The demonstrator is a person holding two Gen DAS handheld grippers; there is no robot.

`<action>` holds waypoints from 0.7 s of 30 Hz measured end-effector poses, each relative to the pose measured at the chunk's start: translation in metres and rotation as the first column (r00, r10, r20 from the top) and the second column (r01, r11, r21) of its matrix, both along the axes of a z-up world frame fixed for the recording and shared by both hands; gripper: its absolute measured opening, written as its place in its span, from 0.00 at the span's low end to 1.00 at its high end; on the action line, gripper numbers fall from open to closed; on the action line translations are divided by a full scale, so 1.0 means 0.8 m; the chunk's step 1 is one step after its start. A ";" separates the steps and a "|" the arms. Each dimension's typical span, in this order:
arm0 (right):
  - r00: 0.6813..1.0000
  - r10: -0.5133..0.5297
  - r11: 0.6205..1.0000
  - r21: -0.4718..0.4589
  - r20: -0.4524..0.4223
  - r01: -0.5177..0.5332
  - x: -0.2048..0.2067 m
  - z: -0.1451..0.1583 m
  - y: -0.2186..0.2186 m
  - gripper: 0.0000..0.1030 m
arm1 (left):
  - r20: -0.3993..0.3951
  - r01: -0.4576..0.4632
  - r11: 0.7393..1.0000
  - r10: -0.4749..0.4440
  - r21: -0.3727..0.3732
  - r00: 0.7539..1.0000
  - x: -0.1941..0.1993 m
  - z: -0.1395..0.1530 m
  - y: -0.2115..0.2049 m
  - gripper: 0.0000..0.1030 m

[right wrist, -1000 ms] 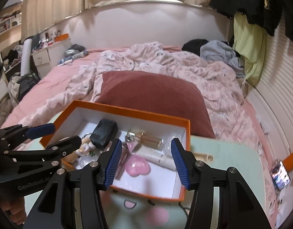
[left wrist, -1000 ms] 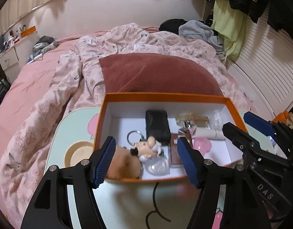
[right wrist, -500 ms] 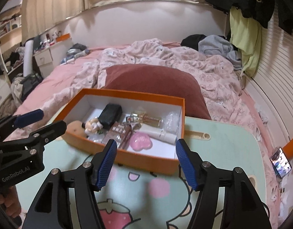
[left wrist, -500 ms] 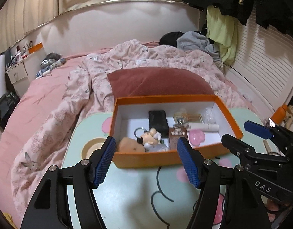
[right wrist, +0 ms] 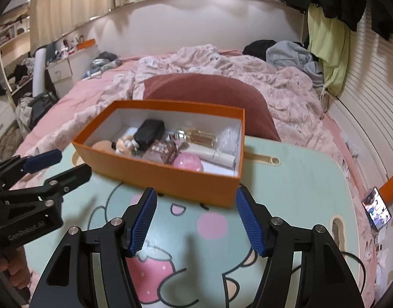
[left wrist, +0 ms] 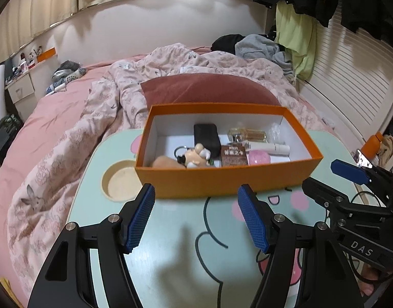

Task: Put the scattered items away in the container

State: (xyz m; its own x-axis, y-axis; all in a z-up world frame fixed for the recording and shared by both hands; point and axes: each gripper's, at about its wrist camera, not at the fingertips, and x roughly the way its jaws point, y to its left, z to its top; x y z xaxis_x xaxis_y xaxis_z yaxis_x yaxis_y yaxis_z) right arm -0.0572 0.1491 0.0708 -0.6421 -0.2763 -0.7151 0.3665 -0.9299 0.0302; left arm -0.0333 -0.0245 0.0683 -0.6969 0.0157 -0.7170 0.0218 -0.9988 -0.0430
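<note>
An orange box (left wrist: pixel 222 179) (right wrist: pixel 155 174) with a white inside stands on the mint cartoon lap table (left wrist: pixel 170 256) (right wrist: pixel 299 192). Inside lie a black case (left wrist: pixel 206 136) (right wrist: pixel 149 133), a doll keychain (left wrist: pixel 196 156) (right wrist: pixel 124 145), a perfume bottle (left wrist: pixel 247 134) (right wrist: pixel 196 136), a brown packet (left wrist: pixel 233 155) (right wrist: pixel 163 151), a pink heart (left wrist: pixel 259 157) (right wrist: pixel 188 161) and a white tube (left wrist: pixel 270 148) (right wrist: pixel 214 156). My left gripper (left wrist: pixel 196 215) (right wrist: pixel 58 164) is open and empty, short of the box's near wall. My right gripper (right wrist: pixel 196 218) (left wrist: pixel 332 177) is open and empty, near the box's right corner.
The table has a round cup recess (left wrist: pixel 122 183) at left and a slot (right wrist: pixel 260 157) behind the box. A dark red pillow (left wrist: pixel 209 89) and rumpled pink bedding (left wrist: pixel 68 141) lie beyond. A phone (right wrist: pixel 377 208) and an orange bottle (right wrist: pixel 392 187) sit off the right edge.
Both grippers have pulled back from over the box toward the table's near side. They were open and empty throughout. The box contents have not moved.
</note>
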 end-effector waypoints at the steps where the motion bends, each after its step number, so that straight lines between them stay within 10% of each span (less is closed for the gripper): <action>1: 1.000 0.001 1.000 0.001 0.006 -0.001 0.002 -0.003 0.001 0.62 | 0.001 -0.001 1.000 0.001 0.000 1.000 0.004 -0.002 0.001 0.66; 16: 0.990 -0.021 0.999 0.041 0.140 0.015 0.046 -0.062 0.040 0.63 | 0.128 -0.027 0.999 0.022 0.034 0.992 0.035 -0.076 0.012 0.66; 21: 0.990 -0.050 0.997 0.065 0.131 0.042 0.054 -0.073 0.040 0.85 | 0.117 -0.009 1.000 0.010 -0.007 0.993 0.040 -0.084 0.024 0.93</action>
State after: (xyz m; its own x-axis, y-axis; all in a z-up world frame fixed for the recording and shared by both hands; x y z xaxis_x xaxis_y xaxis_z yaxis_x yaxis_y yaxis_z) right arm -0.0136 0.1809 0.0121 -0.5513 -0.2010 -0.8097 0.3201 -0.9472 0.0172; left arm -0.0013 -0.0056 0.0015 -0.6080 0.0049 -0.7939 0.0355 -0.9988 -0.0334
